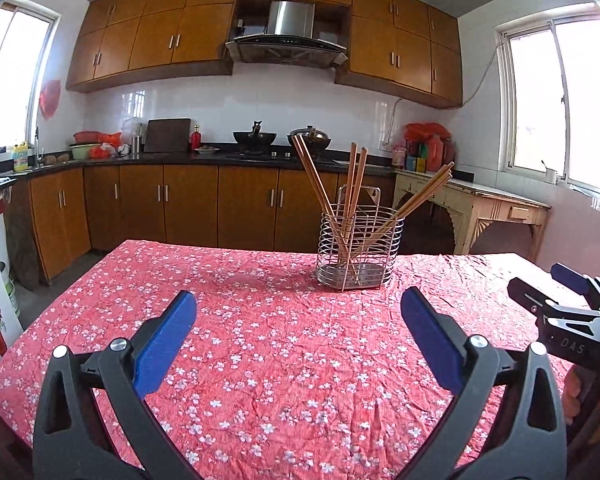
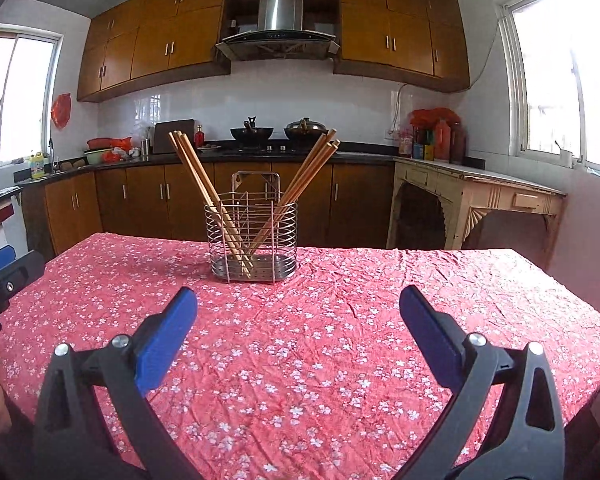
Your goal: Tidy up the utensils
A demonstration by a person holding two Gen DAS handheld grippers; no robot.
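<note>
A wire metal utensil holder (image 1: 358, 252) stands on the table with the red floral cloth (image 1: 260, 344). Several wooden chopsticks (image 1: 354, 184) stand in it, leaning left, upright and right. My left gripper (image 1: 298, 316) is open and empty, above the cloth, short of the holder and to its left. In the right wrist view the holder (image 2: 252, 240) with the chopsticks (image 2: 196, 184) is straight ahead, and my right gripper (image 2: 298, 312) is open and empty in front of it. The right gripper also shows at the right edge of the left wrist view (image 1: 568, 304). Part of the left gripper (image 2: 4, 276) shows at the right view's left edge.
Behind the table runs a kitchen counter (image 1: 172, 158) with two woks (image 1: 255, 138), a cutting board and bottles. A cream side table (image 1: 480, 204) stands at the right wall. The table's far edge (image 2: 380, 250) is just behind the holder.
</note>
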